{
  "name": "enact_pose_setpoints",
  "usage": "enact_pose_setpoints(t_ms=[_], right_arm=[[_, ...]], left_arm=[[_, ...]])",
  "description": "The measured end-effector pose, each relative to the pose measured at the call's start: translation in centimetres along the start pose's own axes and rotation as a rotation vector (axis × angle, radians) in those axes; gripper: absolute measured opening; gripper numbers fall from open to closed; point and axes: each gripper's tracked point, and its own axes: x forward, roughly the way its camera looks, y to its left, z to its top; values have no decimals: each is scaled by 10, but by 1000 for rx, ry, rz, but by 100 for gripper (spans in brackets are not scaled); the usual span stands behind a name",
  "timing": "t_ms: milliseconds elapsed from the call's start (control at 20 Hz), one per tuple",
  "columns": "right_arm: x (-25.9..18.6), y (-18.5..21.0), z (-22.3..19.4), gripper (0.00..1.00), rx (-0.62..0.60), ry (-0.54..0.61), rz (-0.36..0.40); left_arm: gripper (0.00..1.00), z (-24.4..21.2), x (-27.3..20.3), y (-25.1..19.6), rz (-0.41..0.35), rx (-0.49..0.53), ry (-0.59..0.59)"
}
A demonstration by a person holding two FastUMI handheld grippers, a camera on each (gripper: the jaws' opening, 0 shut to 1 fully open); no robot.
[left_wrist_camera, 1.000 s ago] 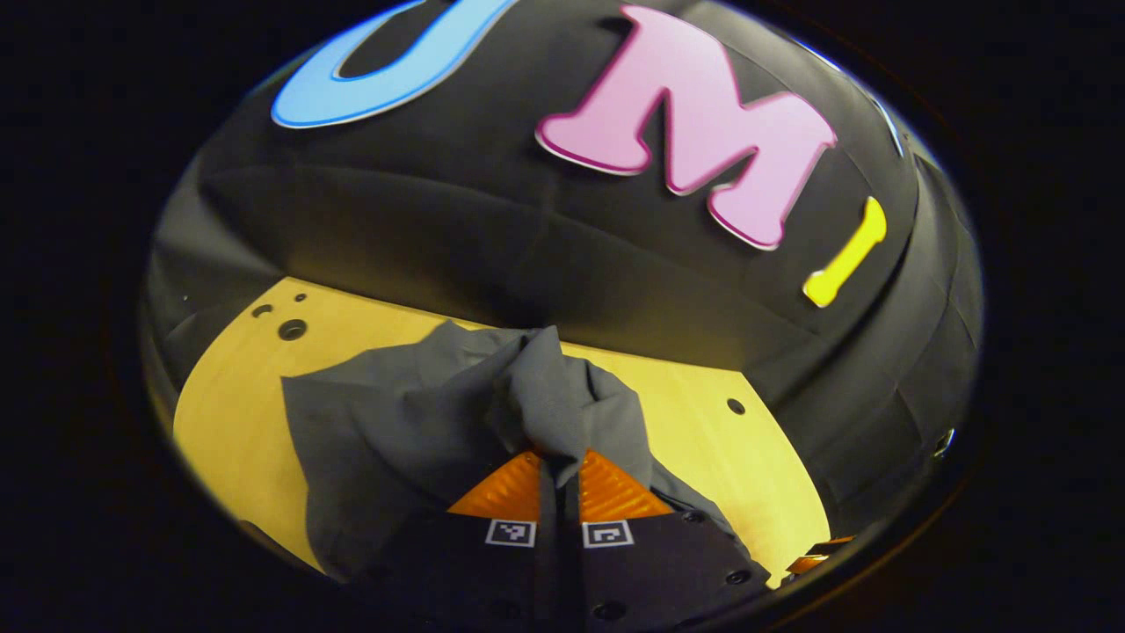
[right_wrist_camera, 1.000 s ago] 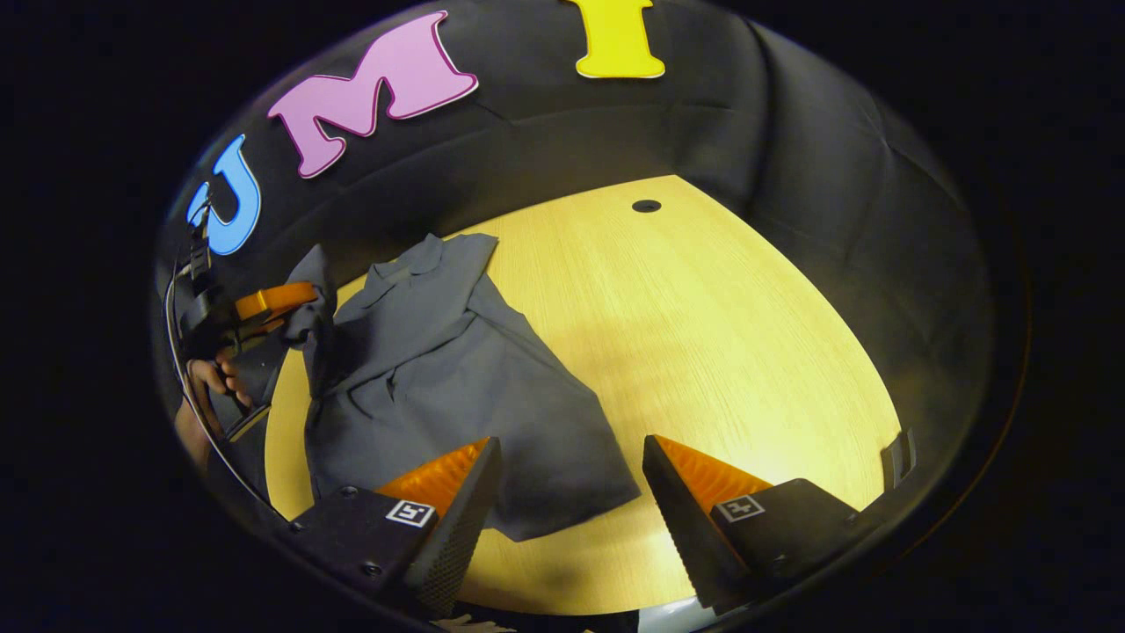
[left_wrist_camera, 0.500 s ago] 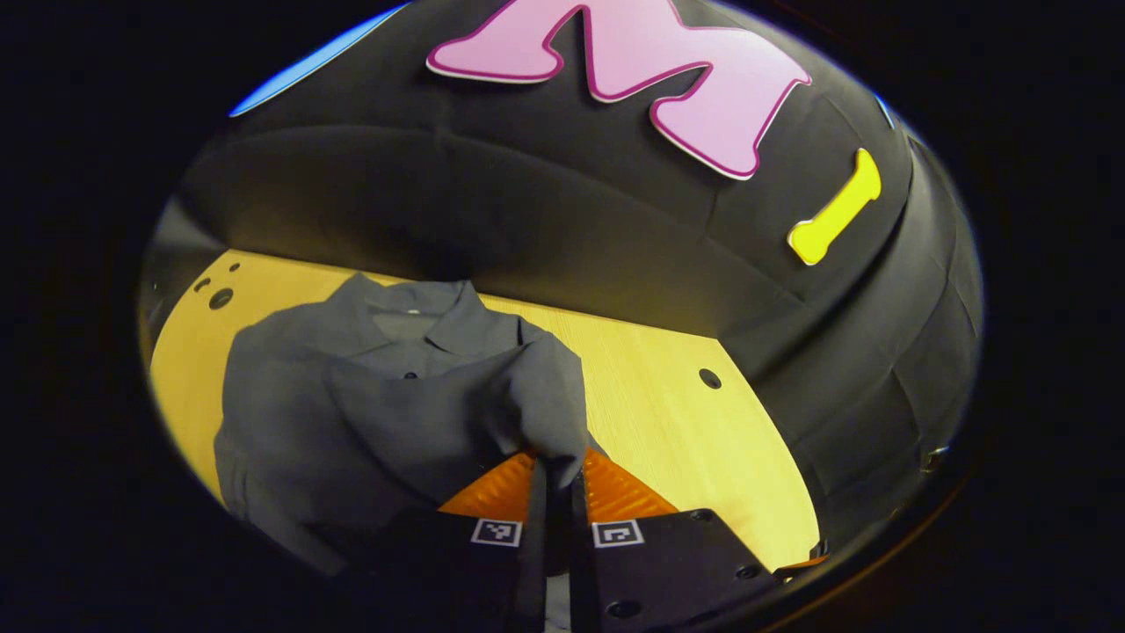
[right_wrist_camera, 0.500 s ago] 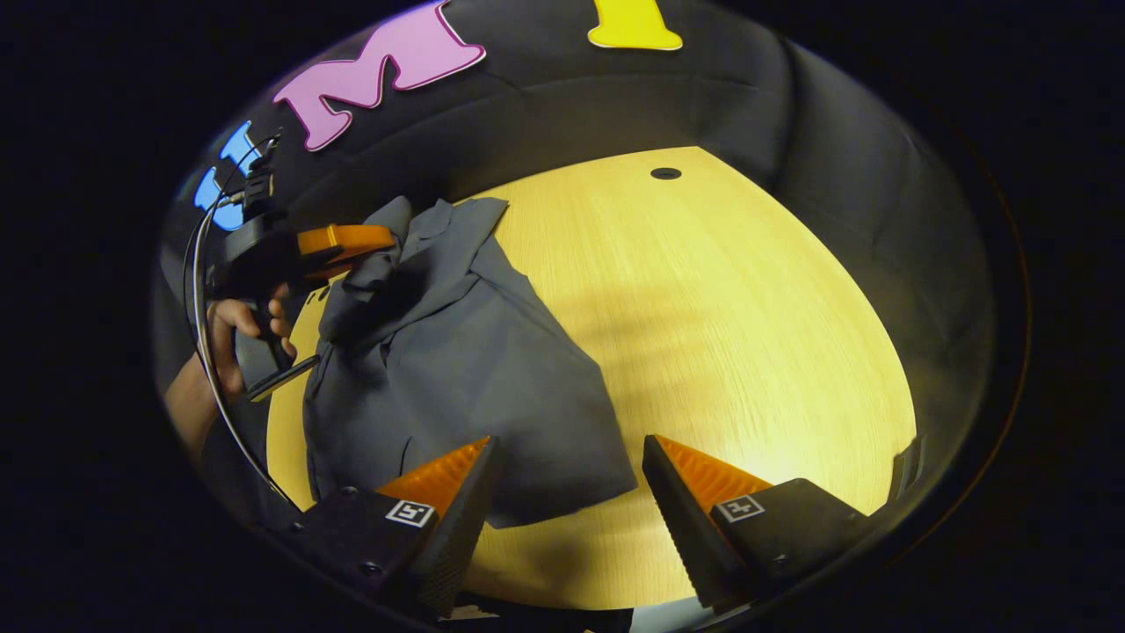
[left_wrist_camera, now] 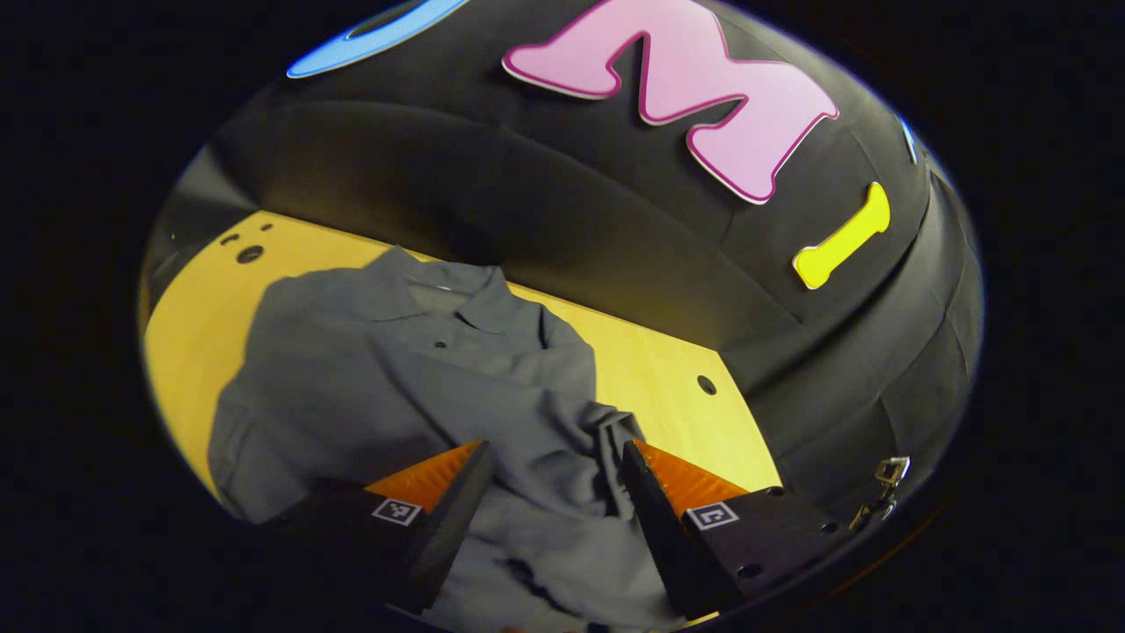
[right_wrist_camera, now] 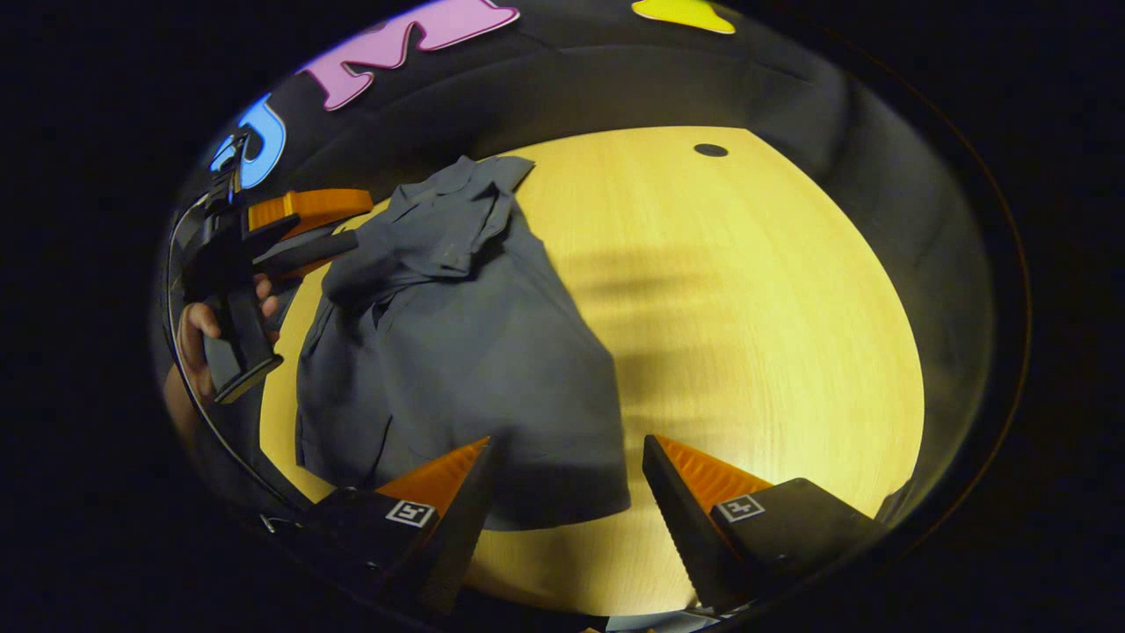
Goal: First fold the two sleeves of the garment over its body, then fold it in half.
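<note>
Left tool (left_wrist_camera: 549, 492) gapes wide, gripping nothing, above the sleeve (left_wrist_camera: 562, 422) lying on the shirt (left_wrist_camera: 369, 387) mid-frame; right tool (right_wrist_camera: 562, 492) open, empty, at the hem. Next, probably halving.

Matt cloth garment (right_wrist_camera: 466, 352), smooth wood table (right_wrist_camera: 747, 308)

Black gripper bodies (right_wrist_camera: 562, 475), square coded markers, screws, cable
</note>
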Motion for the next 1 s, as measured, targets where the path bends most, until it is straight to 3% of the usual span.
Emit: enact_pose_setpoints(t_ms=[200, 400, 550, 750, 1000], right_arm=[[19, 0, -8, 99, -45, 66, -5], [29, 9, -15, 99, -57, 115, 0], [31, 25, -22, 99, -86, 146, 16], [33, 52, -31, 99, -106, 168, 41], [42, 62, -41, 99, -179, 190, -29]], left_arm=[[94, -46, -74, 74, 162, 77, 33], [94, -119, -138, 153, 366, -27, 106], [94, -155, -165, 189, 443, -142, 143], [94, -180, -190, 211, 482, -166, 169], [94, -204, -194, 200, 430, -123, 230]])
